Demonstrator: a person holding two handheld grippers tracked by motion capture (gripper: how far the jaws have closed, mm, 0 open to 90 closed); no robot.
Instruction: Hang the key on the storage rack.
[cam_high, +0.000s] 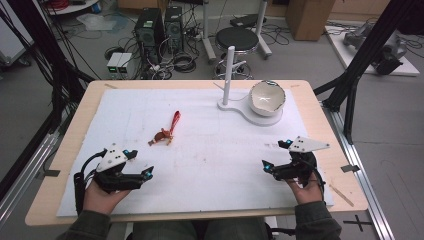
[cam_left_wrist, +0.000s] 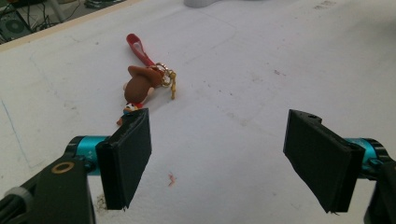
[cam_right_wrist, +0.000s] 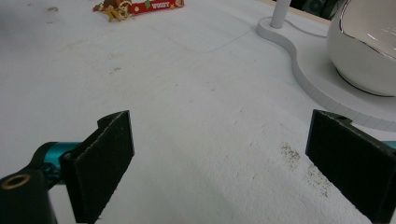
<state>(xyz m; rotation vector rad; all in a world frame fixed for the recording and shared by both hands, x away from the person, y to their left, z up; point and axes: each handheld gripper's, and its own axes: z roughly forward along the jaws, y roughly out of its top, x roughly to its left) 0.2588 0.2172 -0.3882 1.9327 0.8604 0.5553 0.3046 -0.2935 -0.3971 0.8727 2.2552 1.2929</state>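
**Both idle, keychain untouched**

Left hand-held gripper (cam_high: 139, 164) and right hand-held gripper (cam_high: 276, 155) both released, jaws wide, nothing held, resting near the counter (cam_high: 65, 145) front edge. Keychain (cam_high: 166, 131) lies on the white mat (cam_high: 210, 150), just ahead of the left jaws. Bowl (cam_high: 267, 98) sits on the peg stand (cam_high: 229, 67). Looks like pre-grasp; likely next: left reaches forward, closes on the keychain.
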